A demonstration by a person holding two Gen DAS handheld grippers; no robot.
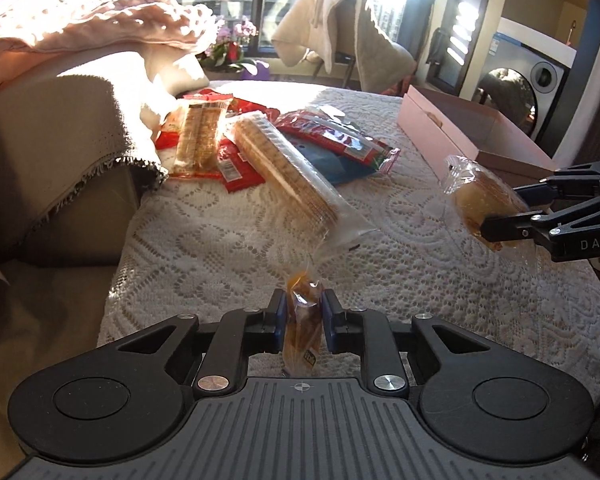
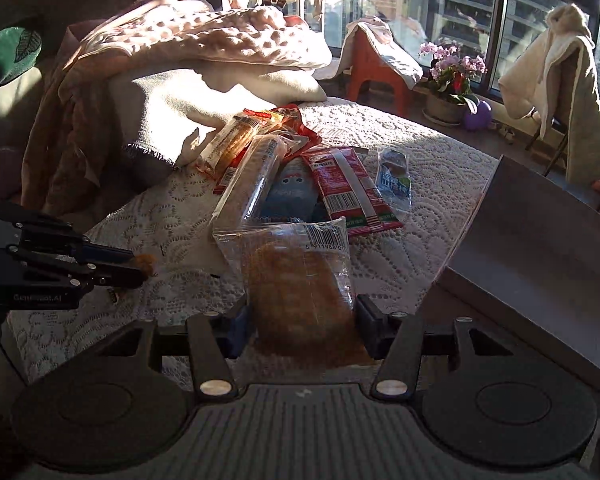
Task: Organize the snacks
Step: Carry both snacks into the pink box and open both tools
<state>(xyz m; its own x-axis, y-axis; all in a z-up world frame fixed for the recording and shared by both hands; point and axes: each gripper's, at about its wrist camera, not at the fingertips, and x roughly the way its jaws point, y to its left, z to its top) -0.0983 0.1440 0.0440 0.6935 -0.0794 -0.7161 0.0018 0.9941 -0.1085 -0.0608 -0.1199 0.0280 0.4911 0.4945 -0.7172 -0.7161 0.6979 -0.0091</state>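
Left claw (image 1: 303, 316): we see it clenched on a small wrapped snack (image 1: 302, 320), held upright between the blue pads.
Right claw (image 2: 302, 326): we see a wrapped bread bun (image 2: 300, 280) between its pads, which touch both sides of the bun; it is gripped and held above the counter.
Counter (image 1: 220, 248): covered with a white lace cloth.
Pink box (image 1: 460, 128): lies open just beyond the bun in the left wrist view.
Snack pile (image 1: 268, 148): cracker sleeves and red and blue packets, heaped toward the counter's far side.
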